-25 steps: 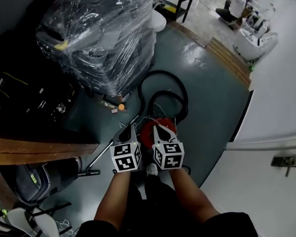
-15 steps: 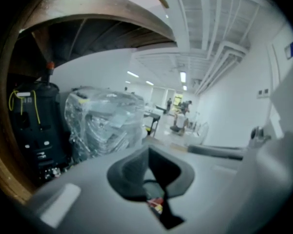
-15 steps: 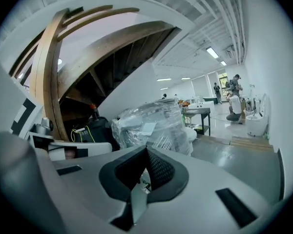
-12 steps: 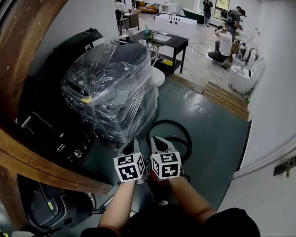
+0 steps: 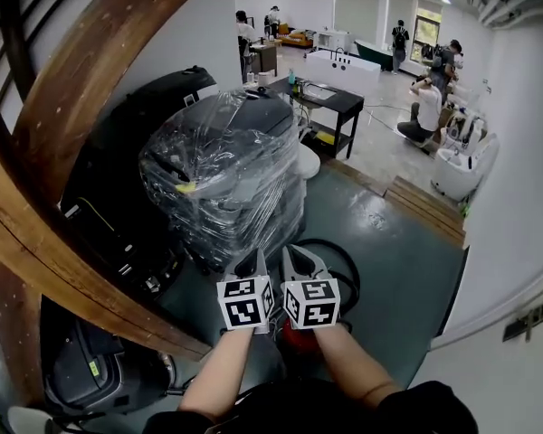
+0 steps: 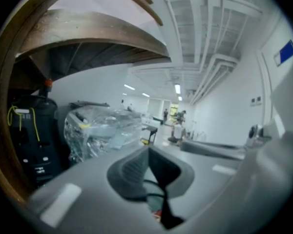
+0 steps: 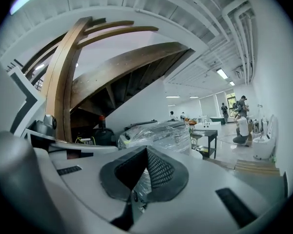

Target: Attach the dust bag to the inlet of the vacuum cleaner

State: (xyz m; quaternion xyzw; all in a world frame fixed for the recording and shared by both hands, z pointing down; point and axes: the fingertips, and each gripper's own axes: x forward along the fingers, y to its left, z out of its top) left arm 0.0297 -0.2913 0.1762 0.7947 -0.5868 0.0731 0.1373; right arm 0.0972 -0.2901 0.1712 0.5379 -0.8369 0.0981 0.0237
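Red vacuum (image 5: pixel 298 340) sits on the floor directly below the right gripper (image 5: pixel 300 262), with its black hose (image 5: pixel 347 268) looping just ahead of that tool. Left gripper (image 5: pixel 252 264): jaws pressed together, nothing between them. Right gripper: likewise closed on air. Both point nearly level at the wrapped stack (image 5: pixel 226 174) ahead, well above the vacuum. No dust bag shows in any view, and the inlet is hidden under the hands. Judgement: neither tool is on the work. Whether the bag is fitted cannot be told.
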